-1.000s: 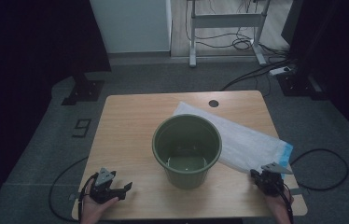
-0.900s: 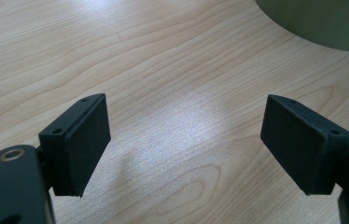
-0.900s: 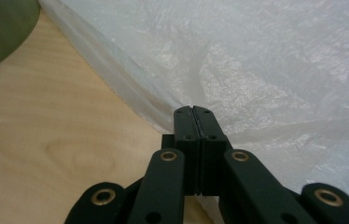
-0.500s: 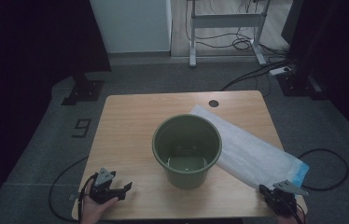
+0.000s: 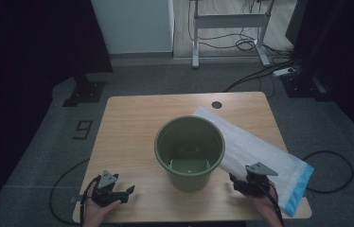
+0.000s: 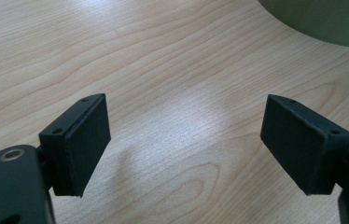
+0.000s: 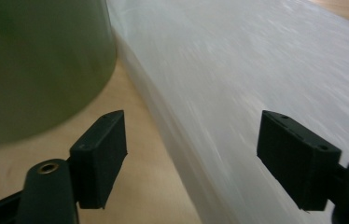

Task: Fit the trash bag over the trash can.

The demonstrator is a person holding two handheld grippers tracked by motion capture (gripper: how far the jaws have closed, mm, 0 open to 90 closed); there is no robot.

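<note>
A green plastic bucket (image 5: 189,150) stands upright at the middle of the wooden table (image 5: 132,127); its wall (image 7: 32,65) fills the left of the right gripper view. A white plastic bag with a blue end (image 5: 265,158) lies flat to the bucket's right, and its blue end hangs over the table's front right corner. My right gripper (image 5: 237,182) sits at the bag's near edge beside the bucket. Its jaws have just been opening and stand wide (image 7: 191,149), with the bag (image 7: 256,79) lying under and between them, untouched by the pads. My left gripper (image 5: 126,192) rests open at the front left over bare wood (image 6: 184,135).
The bucket's base (image 6: 322,18) shows at the top right of the left gripper view. A round cable hole (image 5: 216,104) sits near the table's far edge. Cables (image 5: 329,170) run across the floor to the right, and a desk frame (image 5: 227,28) stands behind.
The right gripper dragged the bag toward the front right corner, then let it go, opened, and moved left toward the bucket. The left gripper stayed put.
</note>
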